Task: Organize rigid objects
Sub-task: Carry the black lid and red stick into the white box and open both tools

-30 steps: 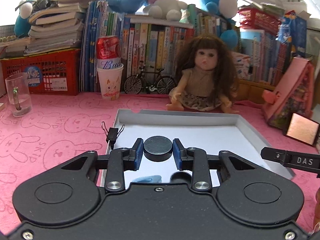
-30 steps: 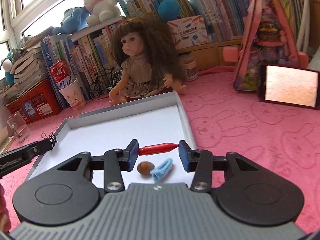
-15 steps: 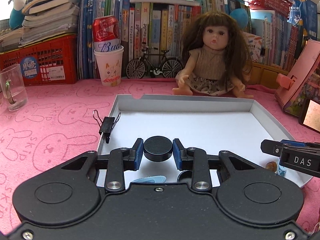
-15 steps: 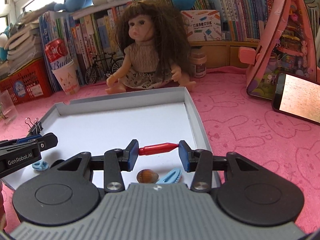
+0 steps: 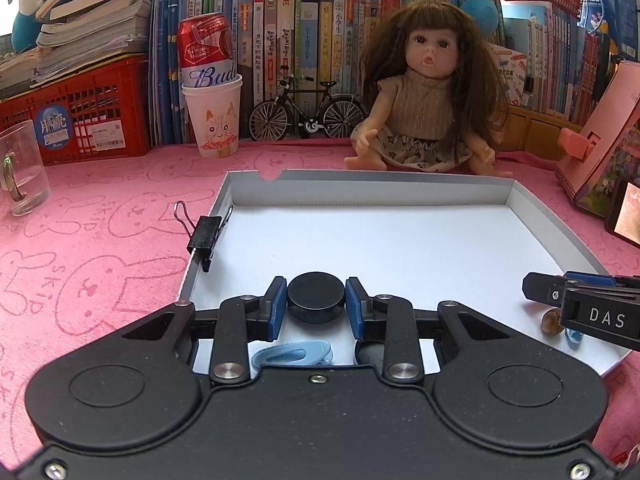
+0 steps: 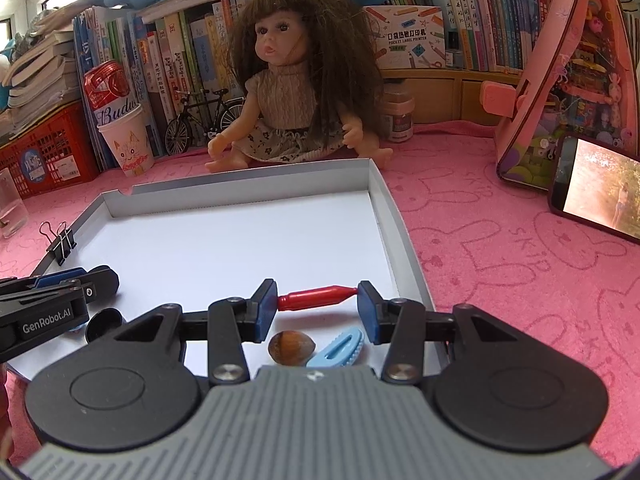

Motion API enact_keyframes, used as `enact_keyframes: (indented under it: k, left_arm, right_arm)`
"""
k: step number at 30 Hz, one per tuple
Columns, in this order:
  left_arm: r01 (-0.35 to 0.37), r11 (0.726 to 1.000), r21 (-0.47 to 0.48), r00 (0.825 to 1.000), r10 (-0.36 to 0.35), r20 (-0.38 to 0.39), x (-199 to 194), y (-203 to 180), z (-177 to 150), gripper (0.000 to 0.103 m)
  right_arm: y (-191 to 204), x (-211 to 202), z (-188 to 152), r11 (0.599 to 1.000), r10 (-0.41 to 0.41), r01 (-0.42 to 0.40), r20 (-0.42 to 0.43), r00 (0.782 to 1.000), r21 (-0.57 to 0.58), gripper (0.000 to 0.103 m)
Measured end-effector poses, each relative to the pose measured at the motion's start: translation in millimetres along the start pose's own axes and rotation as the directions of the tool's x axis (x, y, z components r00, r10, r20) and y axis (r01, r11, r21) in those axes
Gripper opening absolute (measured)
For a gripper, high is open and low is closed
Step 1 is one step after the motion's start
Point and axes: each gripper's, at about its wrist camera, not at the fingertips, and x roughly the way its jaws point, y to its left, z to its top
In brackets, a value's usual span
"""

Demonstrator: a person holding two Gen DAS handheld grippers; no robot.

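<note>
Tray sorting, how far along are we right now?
Done: a hazelnut and two blue clips already lie in the white tray. In hand: the left gripper clamps a black disc, the right gripper a red pen-like piece, both over the tray. Left: setting those down; a black binder clip sits on the tray's left rim.

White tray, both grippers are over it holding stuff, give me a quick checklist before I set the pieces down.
1. Left gripper clamped on black disc: ok.
2. Right gripper clamped end to end on red piece: ok.
3. Both held pieces above white tray floor: ok.
4. Bare floor ahead of both grippers: ok.
5. Hazelnut and blue clip below the right gripper, could get bumped: not ok.
6. Height above tray floor: cannot tell.
</note>
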Motion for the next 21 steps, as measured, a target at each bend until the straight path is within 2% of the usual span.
enact_keyframes:
  k: [11, 13, 14, 21]
  left_arm:
    - [0.0, 1.0, -0.002, 1.0, 0.0, 0.005, 0.2, 0.6, -0.6, 0.031]
    - [0.005, 1.0, -0.005, 1.0, -0.005, 0.017, -2.8, 0.9, 0.0, 0.039]
    - [0.005, 1.0, -0.005, 1.0, -0.005, 0.026, -5.1, 1.1, 0.6, 0.045]
    - [0.03, 0.999, 0.012, 0.997, -0.031, 0.073, -26.4, -0.7, 4.6, 0.063]
  right_arm:
    - [0.3, -0.6, 0.8, 1.0, 0.004, -0.004, 0.004, 1.0, 0.001, 0.053]
    - [-0.3, -2.5, 0.8, 1.0, 0.011, -0.011, 0.007, 1.0, 0.005, 0.064]
    - [-0.4, -3.9, 0.8, 1.0, 0.017, -0.017, 0.009, 1.0, 0.007, 0.066]
    - [2.3, -19.0, 0.2, 1.0, 0.019, -0.018, 0.046, 0.999, -0.022, 0.077]
